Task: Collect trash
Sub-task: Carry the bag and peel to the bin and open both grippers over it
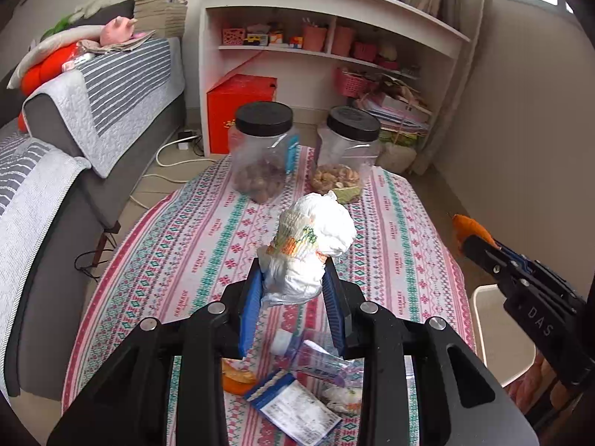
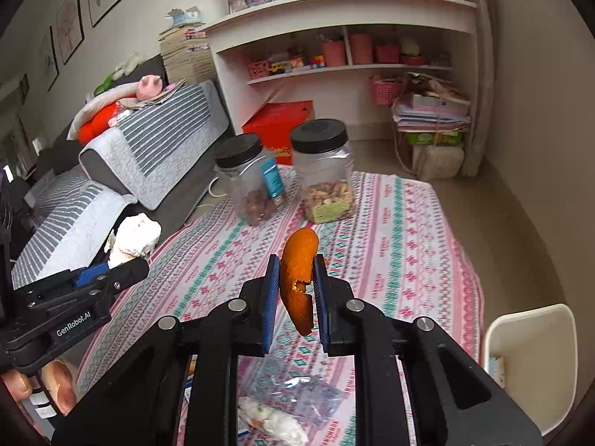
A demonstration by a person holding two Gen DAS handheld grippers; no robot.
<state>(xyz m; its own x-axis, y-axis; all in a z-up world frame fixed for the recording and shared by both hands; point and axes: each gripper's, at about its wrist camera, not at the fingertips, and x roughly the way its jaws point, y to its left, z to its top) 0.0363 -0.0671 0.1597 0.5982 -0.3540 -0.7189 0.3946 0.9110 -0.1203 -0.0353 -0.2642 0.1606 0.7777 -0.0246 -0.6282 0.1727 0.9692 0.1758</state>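
Observation:
My left gripper (image 1: 293, 278) is shut on a crumpled white wad of tissue (image 1: 316, 245) with orange and green print, held above the patterned tablecloth (image 1: 193, 245). My right gripper (image 2: 296, 271) is shut on a curved orange peel (image 2: 299, 271), also held above the table. The right gripper with the peel shows at the right of the left wrist view (image 1: 479, 241); the left gripper with the wad shows at the left of the right wrist view (image 2: 122, 256). Loose trash lies under the grippers: a clear plastic bag (image 1: 327, 364), a blue-edged wrapper (image 1: 293, 405), an orange scrap (image 1: 236, 377).
Two clear jars with black lids (image 1: 264, 152) (image 1: 347, 156) stand at the table's far end. A white bin (image 2: 531, 364) stands on the floor to the right of the table. A grey sofa (image 1: 74, 171) runs along the left. White shelves (image 1: 327, 55) are behind.

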